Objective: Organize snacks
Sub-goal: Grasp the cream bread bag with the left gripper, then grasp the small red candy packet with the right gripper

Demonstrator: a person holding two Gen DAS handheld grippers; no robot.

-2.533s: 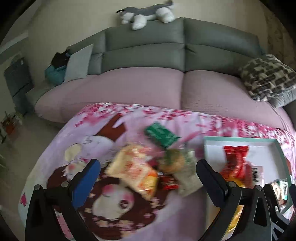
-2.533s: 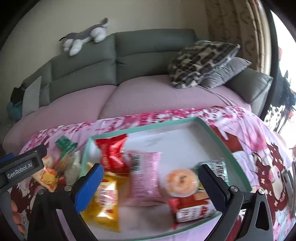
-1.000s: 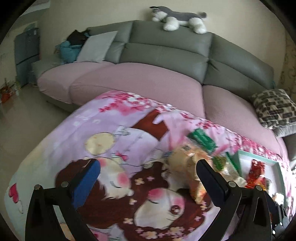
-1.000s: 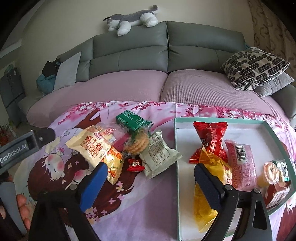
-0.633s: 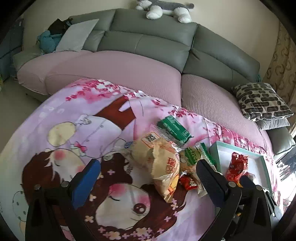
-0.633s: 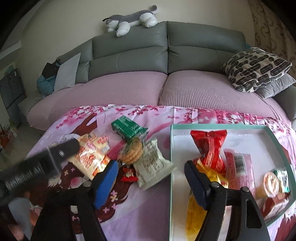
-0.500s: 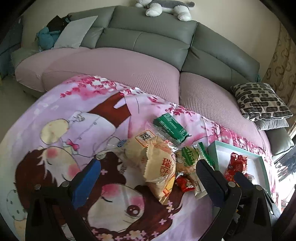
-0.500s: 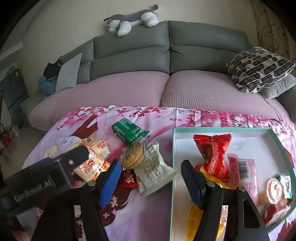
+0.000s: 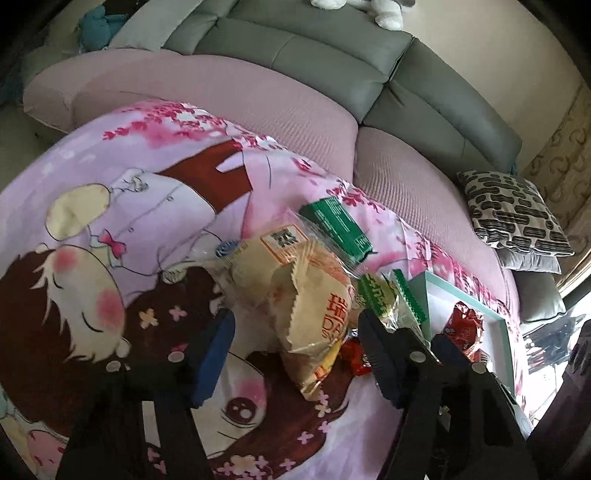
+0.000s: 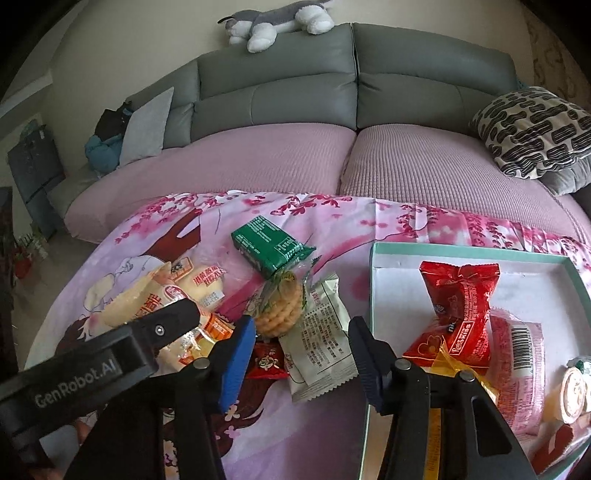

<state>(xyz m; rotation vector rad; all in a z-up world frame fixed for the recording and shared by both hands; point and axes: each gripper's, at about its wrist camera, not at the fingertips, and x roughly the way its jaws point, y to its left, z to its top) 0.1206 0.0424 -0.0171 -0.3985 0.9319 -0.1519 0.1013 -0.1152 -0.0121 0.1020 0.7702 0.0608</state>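
Loose snacks lie in a pile on the cartoon-print cloth: yellow-orange bread bags point(image 9: 314, 314) point(image 10: 155, 295), a green box point(image 9: 336, 225) point(image 10: 269, 243), a round-cracker pack point(image 10: 277, 310), a grey-white packet point(image 10: 317, 343) and a small red candy point(image 10: 266, 362). My left gripper point(image 9: 295, 354) is closing with a bread bag between its jaws; the pads stand clear of it. My right gripper point(image 10: 301, 354) is closing low over the grey-white packet and red candy, not gripping them. The teal-rimmed tray point(image 10: 461, 249) point(image 9: 461, 291) holds a red packet point(image 10: 458, 295), a pink packet point(image 10: 517, 339) and other snacks.
The left gripper's black body point(image 10: 92, 362) sits close to the left of my right gripper. Behind the table runs a grey and pink sofa point(image 10: 351, 147) with a patterned cushion point(image 10: 532, 129) and a plush dog point(image 10: 277, 22). The cloth falls away at the left.
Both grippers' jaws have narrowed. The left gripper dropped and closed in on the bread bag. The right gripper shifted left from the tray's edge toward the loose pile.
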